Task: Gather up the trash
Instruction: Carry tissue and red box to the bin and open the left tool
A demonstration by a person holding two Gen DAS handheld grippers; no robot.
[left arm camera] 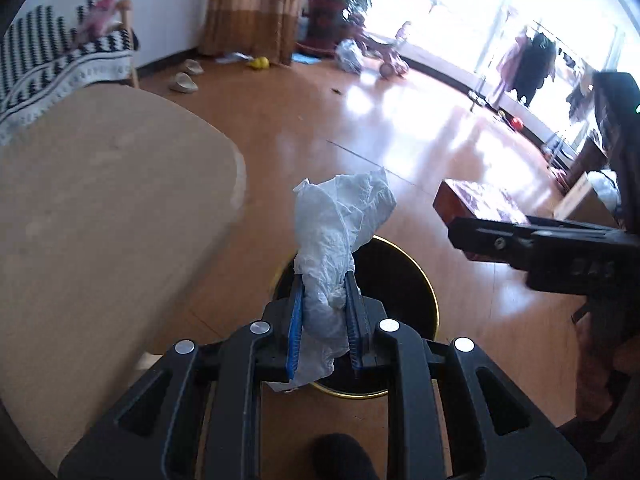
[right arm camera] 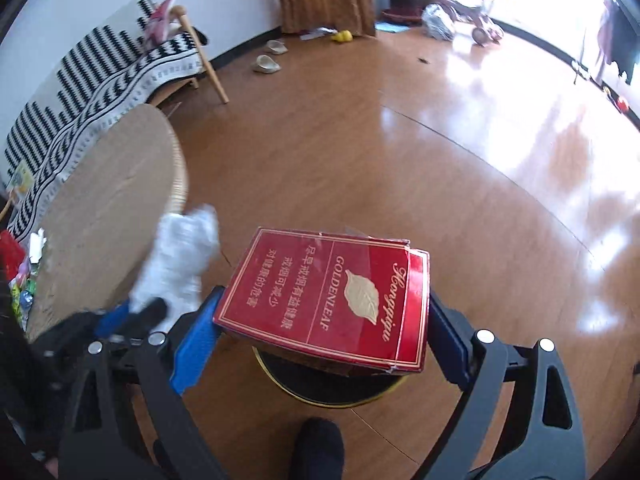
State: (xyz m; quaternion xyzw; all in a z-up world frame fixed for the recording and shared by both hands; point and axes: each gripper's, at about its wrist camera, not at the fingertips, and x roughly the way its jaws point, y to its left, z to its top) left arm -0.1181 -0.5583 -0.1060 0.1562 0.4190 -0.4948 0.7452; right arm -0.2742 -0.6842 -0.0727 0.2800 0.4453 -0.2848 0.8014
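My left gripper (left arm camera: 325, 286) is shut on a crumpled white tissue (left arm camera: 338, 224) and holds it above a black round bin with a gold rim (left arm camera: 416, 280) on the floor. My right gripper (right arm camera: 324, 312) is shut on a red cigarette box (right arm camera: 336, 296) marked GOLDENLEAF, held flat over the same bin (right arm camera: 320, 390). In the left wrist view the right gripper (left arm camera: 552, 248) and the box (left arm camera: 476, 200) are to the right. In the right wrist view the tissue (right arm camera: 180, 264) is blurred to the left.
A round wooden table (left arm camera: 100, 208) stands left of the bin; wrappers (right arm camera: 24, 276) lie at its near edge. A striped-cloth chair (right arm camera: 120, 64) is behind it. Slippers (right arm camera: 266, 64), a yellow toy (right arm camera: 342, 36), a plant pot (left arm camera: 326, 20) and a bag (left arm camera: 350, 56) are on the far floor.
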